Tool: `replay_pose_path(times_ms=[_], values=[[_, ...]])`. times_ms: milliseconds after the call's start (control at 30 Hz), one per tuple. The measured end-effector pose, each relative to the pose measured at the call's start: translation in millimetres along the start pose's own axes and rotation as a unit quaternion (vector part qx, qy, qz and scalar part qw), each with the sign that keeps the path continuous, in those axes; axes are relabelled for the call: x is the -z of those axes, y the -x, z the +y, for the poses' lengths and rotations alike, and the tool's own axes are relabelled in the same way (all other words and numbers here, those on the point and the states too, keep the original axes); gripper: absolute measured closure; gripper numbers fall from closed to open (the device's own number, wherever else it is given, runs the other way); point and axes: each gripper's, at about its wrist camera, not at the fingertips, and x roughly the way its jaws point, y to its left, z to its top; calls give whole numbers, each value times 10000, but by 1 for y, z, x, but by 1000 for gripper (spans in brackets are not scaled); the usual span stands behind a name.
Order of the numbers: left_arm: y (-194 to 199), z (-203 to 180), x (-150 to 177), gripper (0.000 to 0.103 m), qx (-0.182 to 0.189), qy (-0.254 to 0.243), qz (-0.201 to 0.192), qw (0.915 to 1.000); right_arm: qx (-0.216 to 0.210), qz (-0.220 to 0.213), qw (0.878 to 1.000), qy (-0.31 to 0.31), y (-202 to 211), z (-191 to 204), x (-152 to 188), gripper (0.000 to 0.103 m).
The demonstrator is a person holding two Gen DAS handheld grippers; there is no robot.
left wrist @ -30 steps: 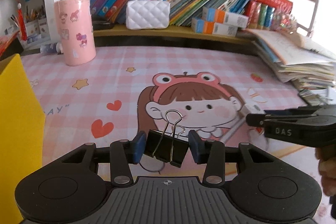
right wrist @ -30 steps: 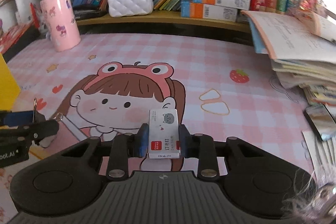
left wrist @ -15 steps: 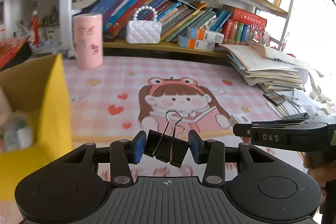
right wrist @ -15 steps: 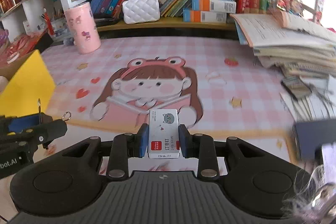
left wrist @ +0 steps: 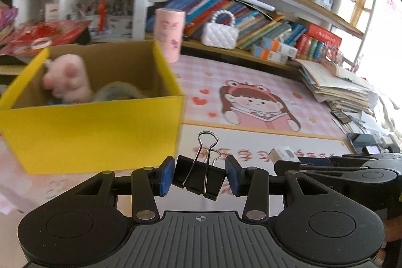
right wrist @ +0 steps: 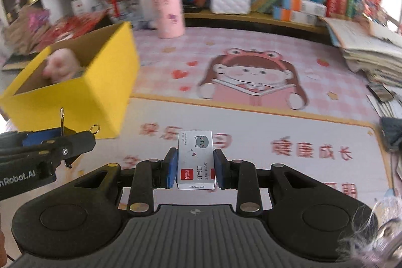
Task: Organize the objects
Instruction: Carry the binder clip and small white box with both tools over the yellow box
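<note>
- The table point(right wrist: 251, 122) is carrying a yellow box point(left wrist: 95, 132) beside the pink mat.
- Your left gripper point(left wrist: 199, 173) is clamping a binder clip point(left wrist: 198, 173); your right gripper point(right wrist: 195, 167) is clamping a staple box point(right wrist: 195, 160).
- Releasing too early, the clip is risking hitting the rim.

A pink checked desk mat point(right wrist: 251, 47) with a cartoon girl covers the desk; behind stand wooden shelves point(left wrist: 251, 52) full of books, bright daylight from right

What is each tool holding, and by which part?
Left tool: black binder clip, pinched across its body ends. Right tool: small staple box, gripped by its long sides.
</note>
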Motion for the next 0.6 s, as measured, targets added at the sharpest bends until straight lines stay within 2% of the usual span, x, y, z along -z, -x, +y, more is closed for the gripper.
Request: replay_pose_path(times_ms=[600], values=[[75,75,30,61,-444,278,-244,9983,-592,11,9963,623,21,115,23,75]])
